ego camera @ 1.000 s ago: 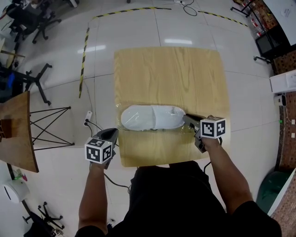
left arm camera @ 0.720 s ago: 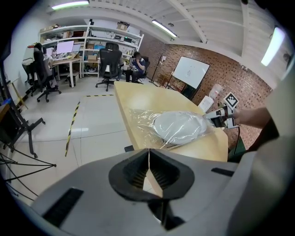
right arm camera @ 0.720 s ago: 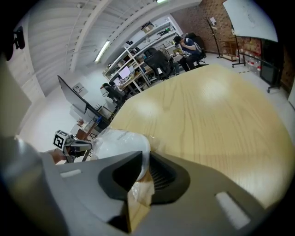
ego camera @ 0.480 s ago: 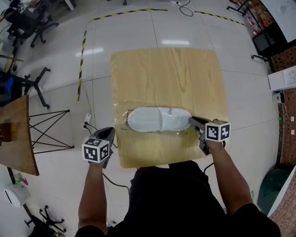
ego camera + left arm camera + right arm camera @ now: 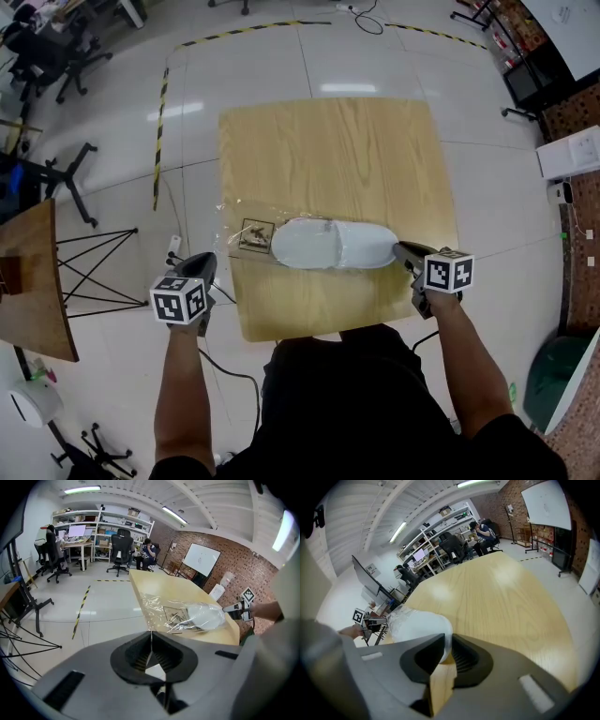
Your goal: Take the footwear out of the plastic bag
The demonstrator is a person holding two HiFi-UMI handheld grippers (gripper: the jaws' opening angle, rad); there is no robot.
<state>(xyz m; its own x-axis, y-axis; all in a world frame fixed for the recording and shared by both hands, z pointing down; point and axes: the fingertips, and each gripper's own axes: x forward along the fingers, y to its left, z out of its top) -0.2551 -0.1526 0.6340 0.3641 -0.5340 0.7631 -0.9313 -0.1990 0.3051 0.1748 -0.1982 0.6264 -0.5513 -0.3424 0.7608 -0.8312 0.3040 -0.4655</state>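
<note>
Glossy white floor tiles (image 5: 281, 56) crossed by a yellow-and-black tape line (image 5: 159, 122) surround a square light-wood table (image 5: 328, 150); the left tool's view takes in black office chairs (image 5: 121, 545) by shelving, a brick wall (image 5: 248, 569) and a whiteboard (image 5: 201, 560) beyond it. On the table's near half lies a clear crinkled plastic bag (image 5: 234, 217), stretched out sideways, with a printed label card (image 5: 255, 234) inside its left part. White slipper-shaped footwear (image 5: 333, 246) lies lengthwise along the bag, to the right of the card. Crinkled film covers its left part, while the right end looks bare of plastic. The left tool (image 5: 207, 262) hangs just off the table's left edge with its jaws pressed together, a thin strip of the bag's film pinched in the seam and running taut to the bag. The right tool (image 5: 399, 249) sits at the table's near right corner, its jaws clamped on the right end of the footwear, which fills the gap between the pads
</note>
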